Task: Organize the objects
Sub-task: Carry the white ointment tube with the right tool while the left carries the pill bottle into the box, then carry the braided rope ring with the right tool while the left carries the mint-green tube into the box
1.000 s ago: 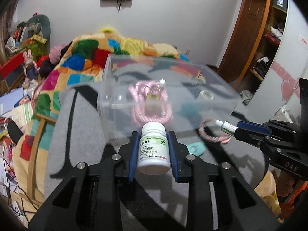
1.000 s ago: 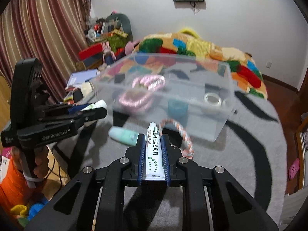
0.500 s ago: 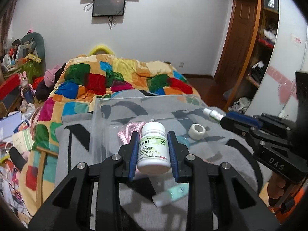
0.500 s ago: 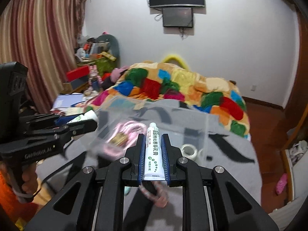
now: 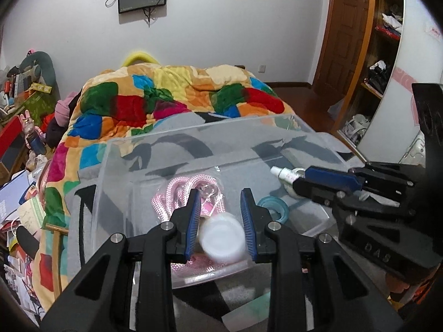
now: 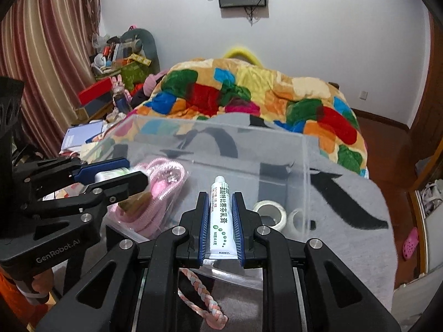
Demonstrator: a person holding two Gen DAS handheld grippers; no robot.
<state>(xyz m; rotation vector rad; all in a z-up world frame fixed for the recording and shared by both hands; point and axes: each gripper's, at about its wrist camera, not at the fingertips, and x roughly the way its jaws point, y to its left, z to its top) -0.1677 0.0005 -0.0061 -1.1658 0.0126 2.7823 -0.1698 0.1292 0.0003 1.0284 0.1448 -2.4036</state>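
Note:
A clear plastic box (image 5: 116,166) stands on the grey blanket, also in the right wrist view (image 6: 301,149). My left gripper (image 5: 220,204) is over the box with its jaws apart; the white pill bottle (image 5: 221,239) is blurred and low between the fingers, dropping into the box. It seems no longer gripped. My right gripper (image 6: 220,202) is shut on a white ointment tube (image 6: 220,215), held above the box's front edge. Inside lie a pink rope (image 5: 169,199), a teal tape ring (image 5: 272,207) and a white tape roll (image 6: 270,213).
A braided pastel hairband (image 6: 205,301) lies on the blanket in front of the box. A mint-green item (image 5: 249,312) lies near the left gripper's base. A patchwork quilt (image 5: 171,96) covers the bed behind. Clutter stands at left, shelves at right.
Both grippers rose and moved forward over the box. The left jaws opened and the pill bottle slipped down from its upright hold. The right gripper kept the tube.

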